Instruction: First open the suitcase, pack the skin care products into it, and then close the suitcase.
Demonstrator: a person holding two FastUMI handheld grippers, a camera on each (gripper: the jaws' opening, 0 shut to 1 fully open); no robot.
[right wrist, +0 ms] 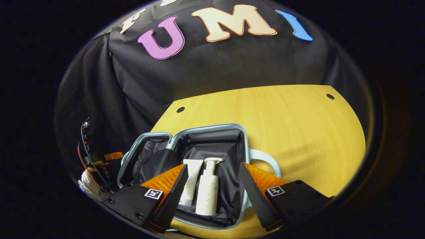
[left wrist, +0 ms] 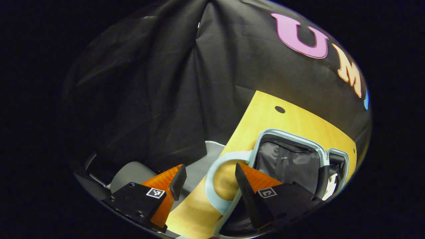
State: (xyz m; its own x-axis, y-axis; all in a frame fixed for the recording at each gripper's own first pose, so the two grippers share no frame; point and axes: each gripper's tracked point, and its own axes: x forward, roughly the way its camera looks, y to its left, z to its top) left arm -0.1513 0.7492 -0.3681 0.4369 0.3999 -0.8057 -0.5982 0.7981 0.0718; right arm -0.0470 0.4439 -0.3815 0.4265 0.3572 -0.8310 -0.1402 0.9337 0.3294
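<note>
- The right tool (right wrist: 212, 186), low in the right gripper view, is spread wide and grasps nothing; between its fingers lie a white tube (right wrist: 191, 182) and a white pump bottle (right wrist: 207, 192), side by side in the open suitcase (right wrist: 212, 127).
- The left tool (left wrist: 207, 186), released too, holds nothing; the suitcase's pale handle (left wrist: 212, 179) curves between its fingers, lower centre.
- The suitcase rests on the desk (right wrist: 292, 132).

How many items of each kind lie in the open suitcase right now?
Tube: 1
Pump bottle: 1
Total: 2, side by side in the suitcase, both grippers open above it.
</note>
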